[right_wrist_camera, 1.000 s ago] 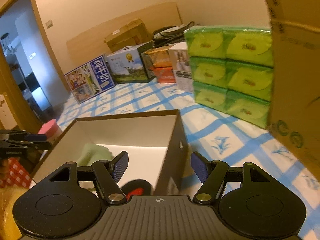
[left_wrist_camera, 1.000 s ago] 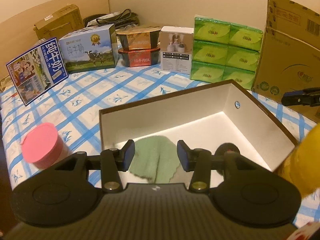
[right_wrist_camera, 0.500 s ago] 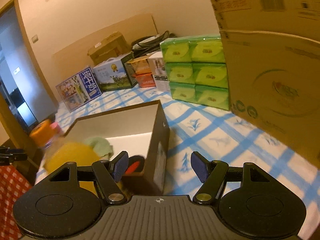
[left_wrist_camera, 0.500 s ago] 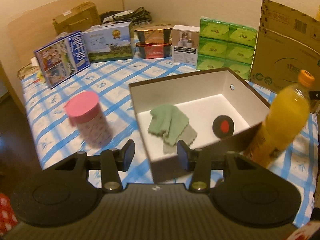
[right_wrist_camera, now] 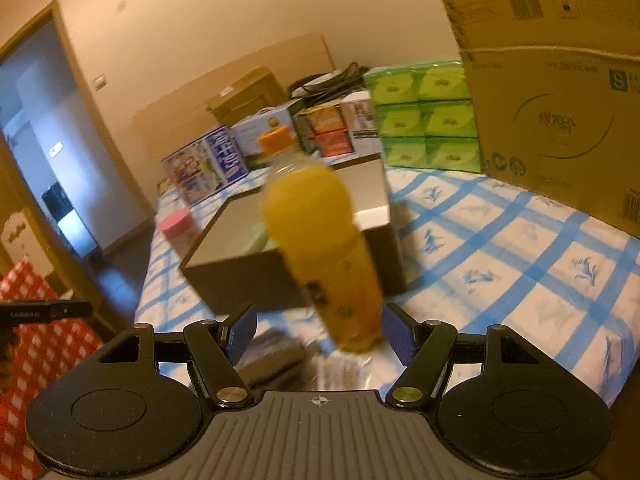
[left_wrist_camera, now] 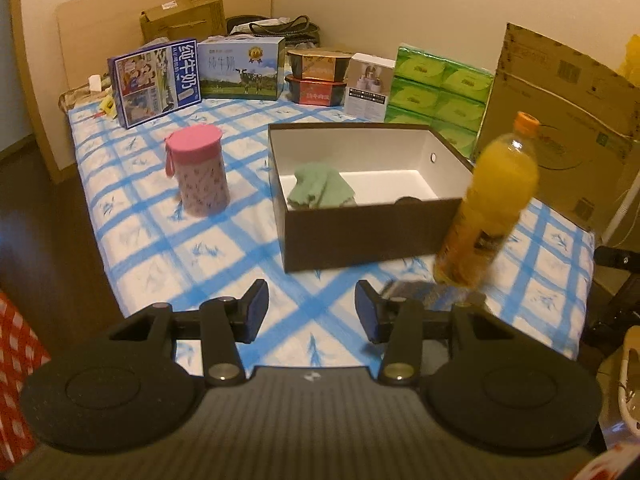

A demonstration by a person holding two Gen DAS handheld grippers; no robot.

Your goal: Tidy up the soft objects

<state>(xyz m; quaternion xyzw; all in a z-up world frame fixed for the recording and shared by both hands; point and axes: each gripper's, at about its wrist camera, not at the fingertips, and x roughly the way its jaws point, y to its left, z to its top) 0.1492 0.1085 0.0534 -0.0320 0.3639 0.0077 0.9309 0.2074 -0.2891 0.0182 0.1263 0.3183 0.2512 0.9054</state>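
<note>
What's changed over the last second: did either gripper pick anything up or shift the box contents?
Both grippers pulled back from the brown box. The left gripper, earlier over the box, now hangs near the table edge; the right gripper now faces the juice bottle. Both stayed open, holding nothing. The green cloth stays in the box.
</note>
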